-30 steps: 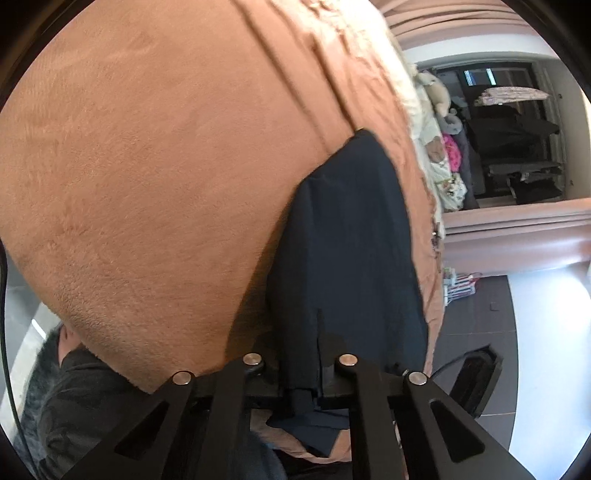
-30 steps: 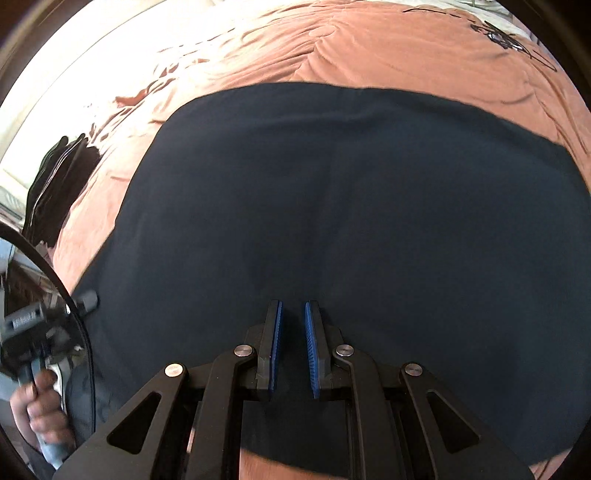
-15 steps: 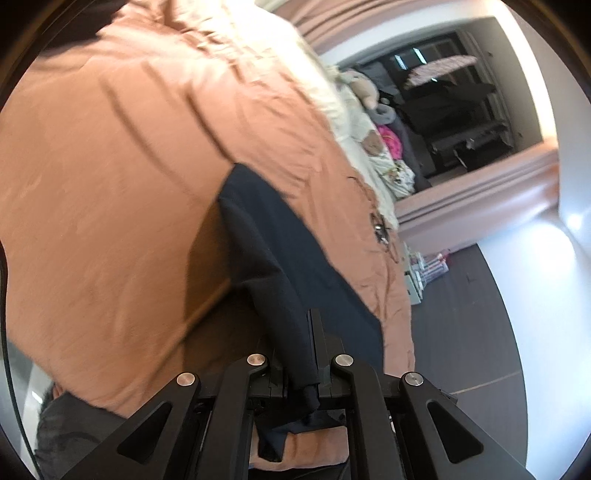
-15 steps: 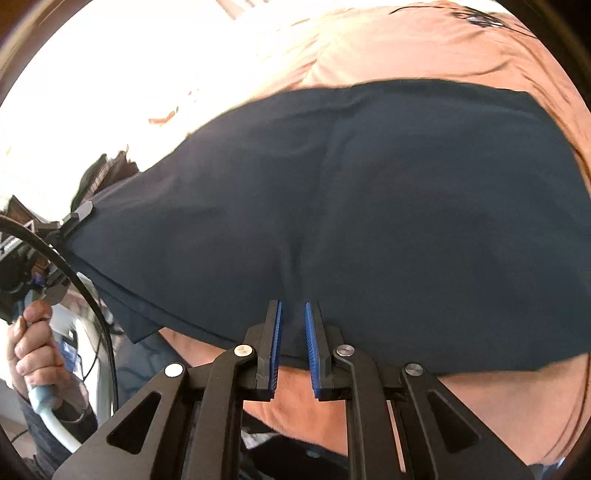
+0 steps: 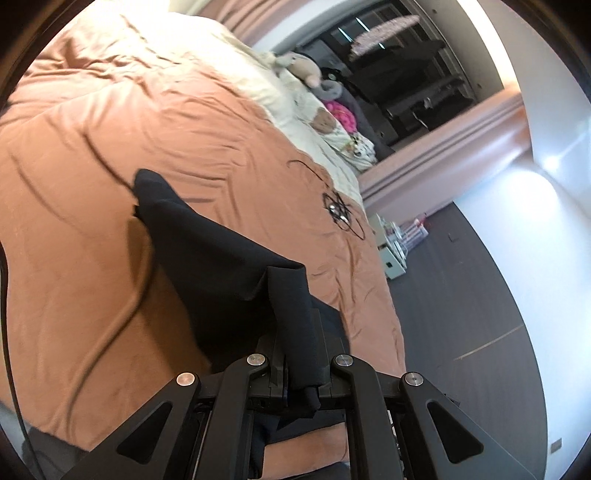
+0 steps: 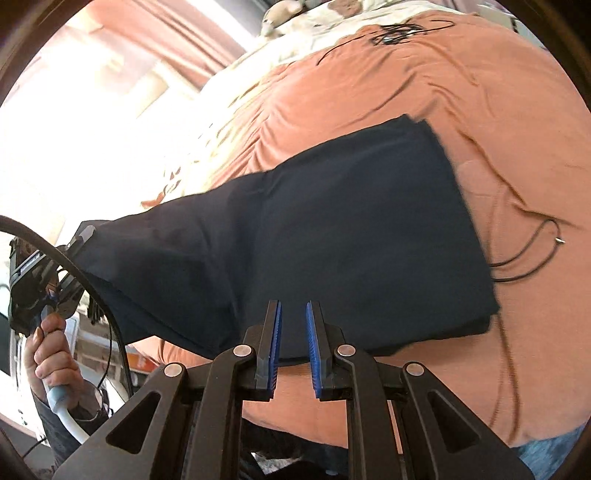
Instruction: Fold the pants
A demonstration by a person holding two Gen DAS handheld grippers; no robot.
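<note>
Surface is a bed with a rust-orange duvet (image 5: 110, 206), wrinkled, filling most of both views. Cream patterned bedding (image 5: 295, 99) sits at the duvet's far end, with a stuffed toy (image 5: 301, 68) and something pink (image 5: 341, 116) on it. A thin black cable (image 6: 524, 258) loops on the duvet just right of the pants in the right wrist view; another tangle of black cord (image 5: 338, 212) lies on the duvet near its floor-side edge in the left wrist view. Past that edge: dark floor (image 5: 461, 295), small white boxes (image 5: 393, 254) against the bed, white wall, dark shelving (image 5: 406, 74) in the far corner. Pink curtains (image 6: 155, 33) and a blown-out bright window beyond the duvet in the right wrist view. Pants (image 6: 351, 229) are dark navy, partly folded; the wide end lies flat on the duvet, the other end is lifted off it toward the left. Left gripper (image 5: 301, 354) is clamped on a bunched fold of the pants; the fabric runs up between its fingers and hangs over them. The same gripper (image 6: 79, 240) shows in the right wrist view at the raised end, the person's hand (image 6: 48, 350) on its handle. Right gripper (image 6: 293, 343): blue pads (image 6: 275, 343) nearly together with a narrow gap, nothing between them, hovering over the pants' near edge, not touching the fabric.
</note>
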